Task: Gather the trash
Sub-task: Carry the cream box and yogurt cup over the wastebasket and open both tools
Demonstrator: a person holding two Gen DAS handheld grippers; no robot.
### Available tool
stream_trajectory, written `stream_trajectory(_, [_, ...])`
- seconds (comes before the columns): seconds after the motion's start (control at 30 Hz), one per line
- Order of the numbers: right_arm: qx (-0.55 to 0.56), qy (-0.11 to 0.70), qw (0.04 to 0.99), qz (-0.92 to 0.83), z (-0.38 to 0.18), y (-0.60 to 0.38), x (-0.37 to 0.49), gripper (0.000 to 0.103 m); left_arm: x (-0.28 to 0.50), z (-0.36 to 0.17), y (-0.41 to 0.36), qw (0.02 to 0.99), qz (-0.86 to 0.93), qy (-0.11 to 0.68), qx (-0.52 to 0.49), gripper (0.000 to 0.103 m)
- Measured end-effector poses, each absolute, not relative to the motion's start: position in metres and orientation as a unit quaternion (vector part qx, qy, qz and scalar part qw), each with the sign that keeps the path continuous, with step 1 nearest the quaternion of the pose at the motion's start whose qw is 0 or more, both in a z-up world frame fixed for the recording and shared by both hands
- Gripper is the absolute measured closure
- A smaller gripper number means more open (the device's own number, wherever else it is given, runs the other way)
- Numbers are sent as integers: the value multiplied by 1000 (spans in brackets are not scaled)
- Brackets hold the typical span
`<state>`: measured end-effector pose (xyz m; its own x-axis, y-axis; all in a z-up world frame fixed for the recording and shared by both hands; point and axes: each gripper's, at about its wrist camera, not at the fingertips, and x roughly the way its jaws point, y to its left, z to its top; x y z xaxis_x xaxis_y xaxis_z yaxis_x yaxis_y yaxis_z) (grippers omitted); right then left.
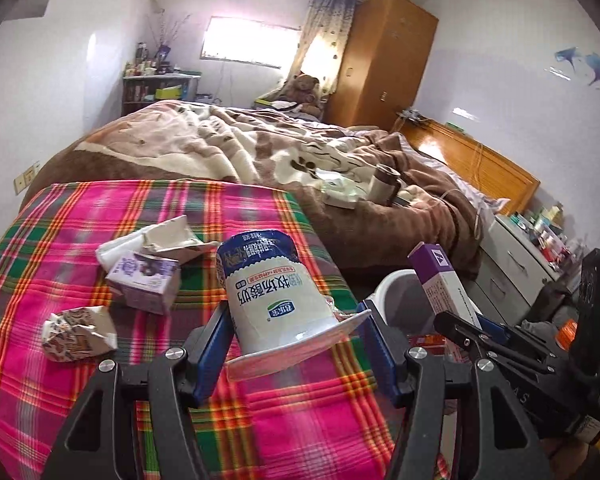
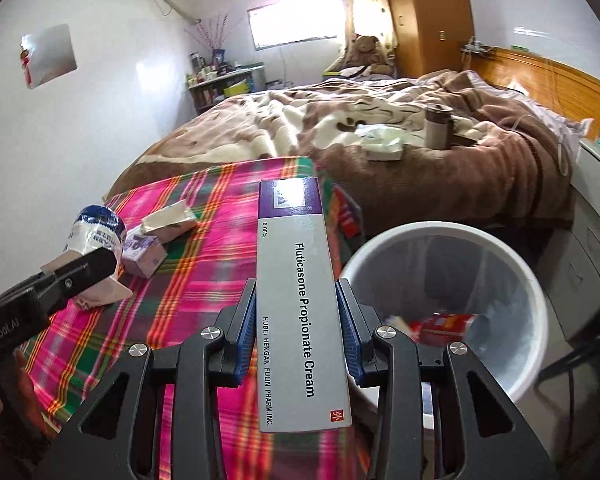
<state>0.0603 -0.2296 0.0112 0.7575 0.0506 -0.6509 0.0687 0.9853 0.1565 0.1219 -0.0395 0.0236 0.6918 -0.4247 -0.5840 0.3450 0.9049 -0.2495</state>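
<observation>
Left tool (image 1: 296,340) clamps the yogurt cup (image 1: 276,300); right tool (image 2: 298,328) clamps the cream box (image 2: 296,300).

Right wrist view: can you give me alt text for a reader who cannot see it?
The right hand-held gripper clamps a grey-and-purple cream box above a pink plaid cloth, with a white waste bin holding red trash at right. At left, the left hand-held gripper holds a yogurt cup.
</observation>
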Motion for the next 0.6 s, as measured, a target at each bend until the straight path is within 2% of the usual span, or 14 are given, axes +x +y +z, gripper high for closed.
stream_trajectory(0.6, [112,345,929,-80,5,-306,37,65,102,24,-136,898,-287,333,-13,41])
